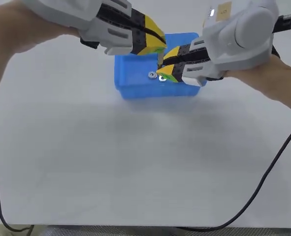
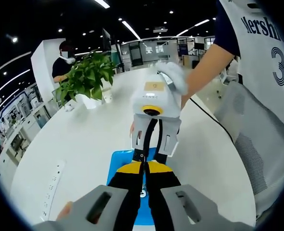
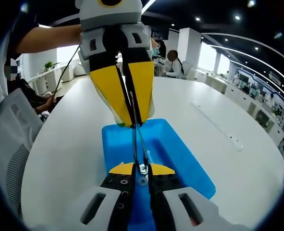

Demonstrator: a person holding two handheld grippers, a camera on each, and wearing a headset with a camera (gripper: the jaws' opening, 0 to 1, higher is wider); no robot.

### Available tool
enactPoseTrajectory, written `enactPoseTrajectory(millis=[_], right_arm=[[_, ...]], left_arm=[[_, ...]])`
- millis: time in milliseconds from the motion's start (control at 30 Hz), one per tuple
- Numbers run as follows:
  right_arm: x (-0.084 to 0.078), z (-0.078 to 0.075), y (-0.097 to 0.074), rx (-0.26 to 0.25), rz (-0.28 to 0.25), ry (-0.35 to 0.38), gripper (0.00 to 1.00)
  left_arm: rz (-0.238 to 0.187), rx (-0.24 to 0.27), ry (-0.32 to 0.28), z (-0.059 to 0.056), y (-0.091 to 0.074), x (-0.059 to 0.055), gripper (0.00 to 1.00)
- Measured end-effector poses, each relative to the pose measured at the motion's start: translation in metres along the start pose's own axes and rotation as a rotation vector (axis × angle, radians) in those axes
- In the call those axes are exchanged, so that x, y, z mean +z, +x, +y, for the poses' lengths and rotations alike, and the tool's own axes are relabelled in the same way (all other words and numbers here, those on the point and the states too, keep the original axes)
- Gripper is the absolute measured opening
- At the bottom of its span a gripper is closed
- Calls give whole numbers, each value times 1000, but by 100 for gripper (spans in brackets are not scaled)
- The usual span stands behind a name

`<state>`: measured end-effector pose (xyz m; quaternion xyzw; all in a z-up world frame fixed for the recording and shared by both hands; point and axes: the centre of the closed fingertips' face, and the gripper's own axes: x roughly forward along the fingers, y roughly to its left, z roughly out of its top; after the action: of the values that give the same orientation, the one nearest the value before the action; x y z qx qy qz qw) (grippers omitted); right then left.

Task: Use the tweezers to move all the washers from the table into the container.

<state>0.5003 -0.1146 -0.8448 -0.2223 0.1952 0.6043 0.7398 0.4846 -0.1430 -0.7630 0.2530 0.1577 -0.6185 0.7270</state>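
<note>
Two small flat silver metal washers (image 1: 151,74) lie on the floor of the shallow rectangular blue plastic container (image 1: 128,83), near its middle. A third bright ring shows at the tweezers' tips in the right gripper view. I cannot tell whether that one is pinched or lying on the container floor beneath.

The washers look light, stiff and smooth. They will likely slide on the plastic and slip out of a loose pinch, so the surest hold is across the rim or with one tip through the hole.

The thin grey metal tweezers (image 3: 133,142) are springy and narrow, and best held at mid-length. The left gripper (image 1: 152,43), above the container's far edge, has its broad yellow-tipped jaws closed on the tweezers' upper end. The right gripper (image 1: 167,73), over the container's right half, has its jaws drawn nearly together. They lie on either side of the tweezers' lower end and appear to squeeze the two arms.

The matt white table (image 1: 135,157) surrounds the container.
</note>
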Motion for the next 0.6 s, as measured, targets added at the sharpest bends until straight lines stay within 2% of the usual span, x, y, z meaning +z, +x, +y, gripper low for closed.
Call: enactPoseTrajectory(millis=[100, 167, 267, 433, 600], right_arm=[[6, 1, -3, -1, -19, -3, 11], [7, 3, -5, 0, -21, -22, 9], [11, 5, -9, -8, -32, -36, 8], [23, 9, -20, -6, -65, -14, 9], [32, 15, -28, -7, -93, 12, 14]], left_arm=[[-10, -1, 8, -3, -3, 8, 6], [5, -4, 23, -6, -5, 10, 5], [6, -3, 33, -9, -9, 15, 5], [-1, 11, 47, -13, -20, 26, 5], [-3, 10, 66, -23, -28, 36, 5]])
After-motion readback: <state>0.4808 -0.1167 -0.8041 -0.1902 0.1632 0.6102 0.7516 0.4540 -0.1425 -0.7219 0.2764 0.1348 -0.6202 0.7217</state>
